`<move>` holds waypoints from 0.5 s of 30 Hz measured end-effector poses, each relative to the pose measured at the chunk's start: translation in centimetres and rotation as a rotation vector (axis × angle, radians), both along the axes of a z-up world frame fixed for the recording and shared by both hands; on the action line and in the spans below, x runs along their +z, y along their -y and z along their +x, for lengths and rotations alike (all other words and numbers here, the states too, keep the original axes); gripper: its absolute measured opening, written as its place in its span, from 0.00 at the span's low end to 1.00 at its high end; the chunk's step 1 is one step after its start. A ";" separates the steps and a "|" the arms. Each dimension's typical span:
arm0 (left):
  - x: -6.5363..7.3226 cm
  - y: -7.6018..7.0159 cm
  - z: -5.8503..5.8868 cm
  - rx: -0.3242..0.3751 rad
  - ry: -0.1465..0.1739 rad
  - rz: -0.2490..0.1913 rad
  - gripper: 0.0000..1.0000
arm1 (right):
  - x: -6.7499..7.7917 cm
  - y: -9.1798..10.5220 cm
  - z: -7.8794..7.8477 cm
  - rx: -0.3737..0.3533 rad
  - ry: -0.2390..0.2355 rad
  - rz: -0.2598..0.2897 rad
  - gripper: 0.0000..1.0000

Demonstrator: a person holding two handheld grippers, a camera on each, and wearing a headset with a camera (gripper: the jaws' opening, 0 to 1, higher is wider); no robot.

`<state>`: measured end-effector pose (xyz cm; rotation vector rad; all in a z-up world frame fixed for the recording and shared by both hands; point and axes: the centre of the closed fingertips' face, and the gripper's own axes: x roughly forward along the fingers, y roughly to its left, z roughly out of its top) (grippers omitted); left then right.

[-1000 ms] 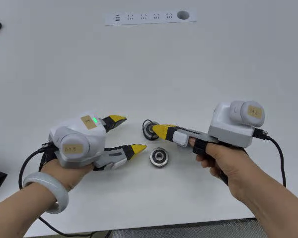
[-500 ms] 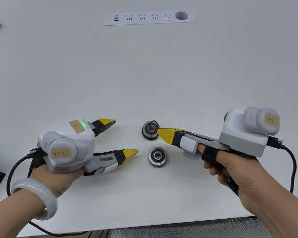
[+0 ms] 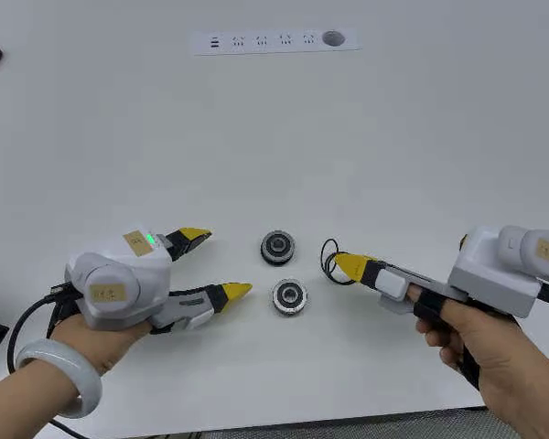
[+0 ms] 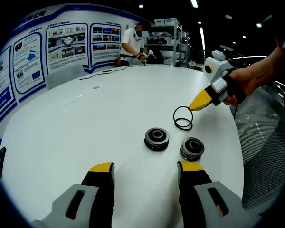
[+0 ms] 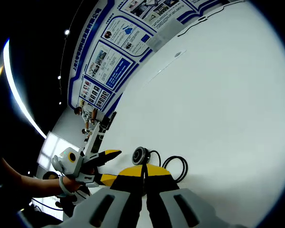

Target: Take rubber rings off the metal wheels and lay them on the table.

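The left tongs [image 3: 217,264] are spread apart and hold nothing; the right tongs [image 3: 340,265] are pinched tight on a black rubber ring [image 4: 182,128], low at the tabletop [image 3: 393,155]; between them sit the near wheel [image 3: 289,296] and, just behind, the far wheel [image 3: 277,246].

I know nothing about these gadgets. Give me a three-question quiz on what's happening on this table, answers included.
1. True or false: the left gripper has its jaws shut.
2. How many metal wheels lie on the table?
3. What does the right gripper hold? A) a black rubber ring B) a wheel C) nothing

Key: 1 false, its jaws stand apart. 2 two, side by side between the grippers. 3 A, pinched at the yellow tips.
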<state>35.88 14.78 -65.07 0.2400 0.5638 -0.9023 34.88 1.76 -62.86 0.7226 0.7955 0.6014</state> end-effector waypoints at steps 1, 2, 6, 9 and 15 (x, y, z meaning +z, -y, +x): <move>0.0 0.0 0.0 0.000 0.001 -0.001 0.55 | -0.2 0.1 0.0 -0.003 -0.006 -0.005 0.02; 0.1 0.0 0.0 0.000 0.001 0.000 0.54 | -0.7 0.3 -0.2 -0.009 -0.026 -0.009 0.02; 0.0 0.0 0.1 -0.002 0.000 0.000 0.54 | -1.2 0.8 -0.3 -0.019 -0.034 -0.040 0.02; 0.1 0.0 0.1 -0.003 0.004 0.002 0.53 | -1.8 1.6 -0.3 -0.013 -0.019 -0.114 0.05; 0.1 0.1 0.1 -0.008 0.004 0.005 0.52 | -2.6 2.5 -0.4 0.039 0.015 -0.233 0.07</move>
